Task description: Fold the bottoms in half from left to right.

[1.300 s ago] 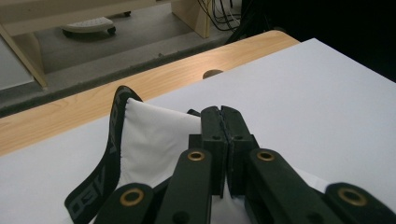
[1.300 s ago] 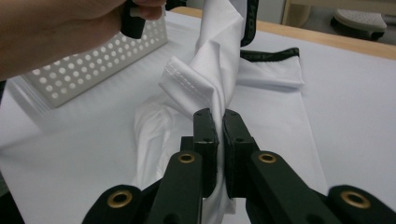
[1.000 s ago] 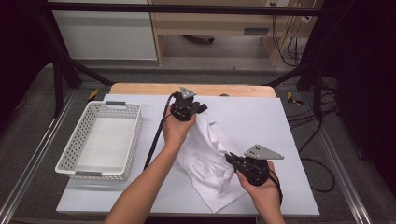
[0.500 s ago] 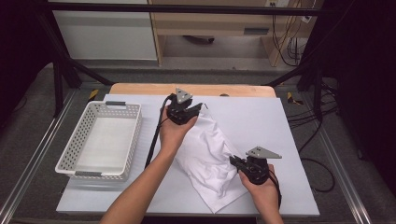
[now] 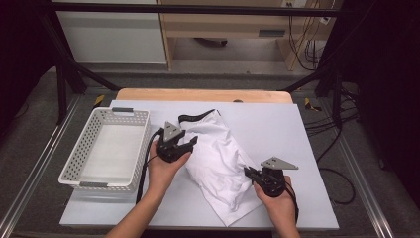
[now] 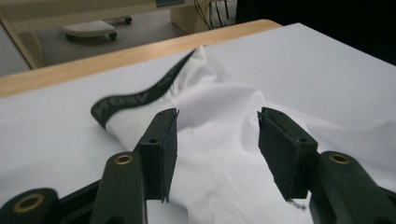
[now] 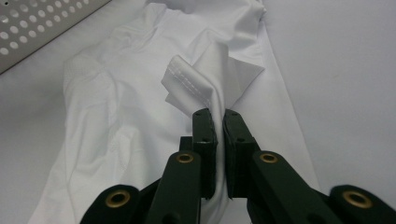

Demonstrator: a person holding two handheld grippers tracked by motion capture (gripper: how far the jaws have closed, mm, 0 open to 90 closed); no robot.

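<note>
A white garment (image 5: pixel 218 148) with a dark waistband (image 5: pixel 195 117) lies crumpled on the white table top (image 5: pixel 282 129). My left gripper (image 5: pixel 190 141) hovers at the garment's left edge. Its jaws have just been opening and stand apart in the left gripper view (image 6: pixel 217 140). The white cloth (image 6: pixel 219 107) and its waistband (image 6: pixel 135 98) lie under and beyond them, with nothing pinched. My right gripper (image 5: pixel 247 172) is at the garment's near right edge, shut on a hemmed fold of the cloth (image 7: pixel 187 77) that rises from between its jaws (image 7: pixel 219 114).
A white perforated basket (image 5: pixel 111 113) stands at the table's left, close to my left hand. A wooden strip (image 5: pixel 198 94) runs along the far edge. Cables trail from both grippers toward the near edge.
My left gripper let go of the garment's far end and moved toward the near left. The cloth dropped flat with the waistband now lying on the table. The right hand sank slightly.
</note>
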